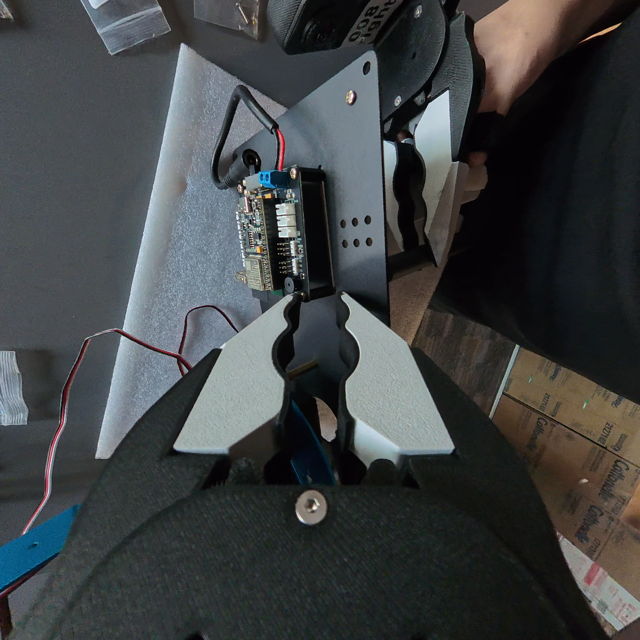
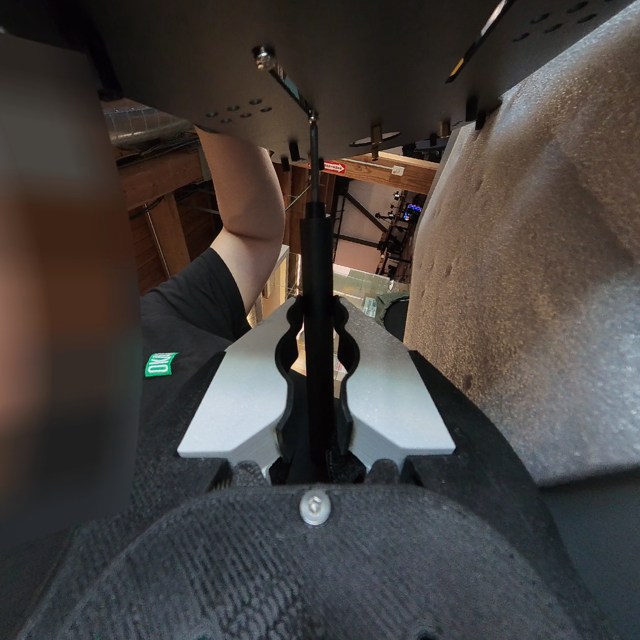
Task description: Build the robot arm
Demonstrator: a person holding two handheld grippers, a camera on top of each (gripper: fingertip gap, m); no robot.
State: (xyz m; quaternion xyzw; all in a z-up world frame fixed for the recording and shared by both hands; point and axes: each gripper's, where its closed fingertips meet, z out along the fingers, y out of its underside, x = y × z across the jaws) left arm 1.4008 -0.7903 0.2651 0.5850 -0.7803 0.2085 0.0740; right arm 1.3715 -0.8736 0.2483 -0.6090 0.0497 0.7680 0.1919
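Plate: black perforated metal plate [image 1: 349,180] carrying green circuit board [image 1: 268,235], tilted over white foam sheet [image 1: 166,214].
Left gripper [image 1: 316,301]: clamped on plate's near edge.
Right gripper [image 2: 318,304]: closed around black screwdriver [image 2: 317,311], tip on underside screw [image 2: 313,117].
Tip: keep driver square.

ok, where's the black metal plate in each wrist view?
Left wrist view: black metal plate runs from centre to upper right, a circuit board on its face.
Right wrist view: plate spans the top; the screwdriver tip meets it.
Shared landmark: the plate's six-hole cluster.

Wooden beams [image 2: 377,171], stacked cardboard boxes [image 1: 568,433]
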